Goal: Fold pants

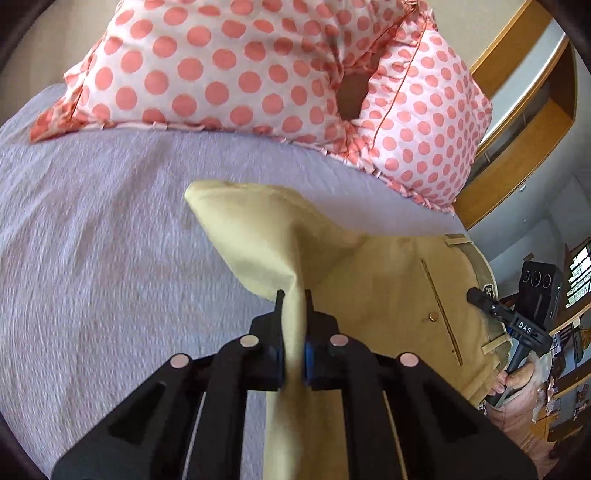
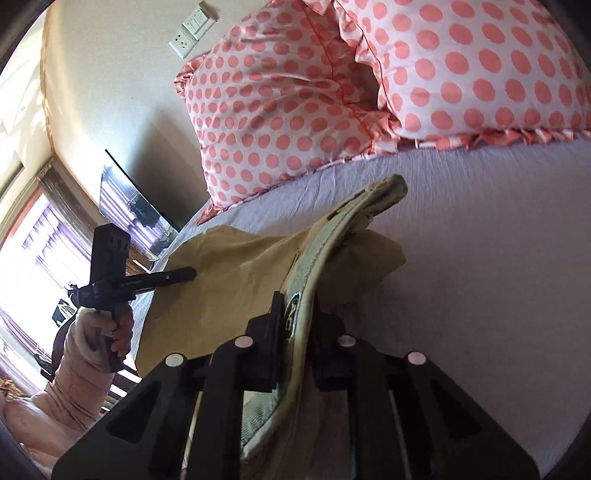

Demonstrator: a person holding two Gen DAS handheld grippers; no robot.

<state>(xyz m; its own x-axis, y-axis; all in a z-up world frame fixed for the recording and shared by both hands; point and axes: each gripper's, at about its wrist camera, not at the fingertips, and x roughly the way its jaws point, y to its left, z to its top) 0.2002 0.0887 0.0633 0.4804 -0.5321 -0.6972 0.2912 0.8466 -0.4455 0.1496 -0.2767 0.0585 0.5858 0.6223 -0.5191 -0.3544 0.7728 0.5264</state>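
Tan pants (image 1: 373,280) lie on a lilac bedsheet (image 1: 103,236). My left gripper (image 1: 294,295) is shut on a pinched fold of the pant leg and holds it off the bed. My right gripper (image 2: 295,299) is shut on the waistband (image 2: 332,236), which curves up and away from it. The right gripper also shows in the left wrist view (image 1: 476,297) at the waistband edge. The left gripper also shows in the right wrist view (image 2: 192,274) at the far leg fabric (image 2: 236,280).
Two white pillows with pink polka dots (image 1: 229,66) (image 2: 480,66) stand at the head of the bed. A wooden shelf unit (image 1: 517,122) is beyond the bed's right side. A wall socket (image 2: 192,27), a dark screen (image 2: 133,206) and a bright window (image 2: 29,243) are at left.
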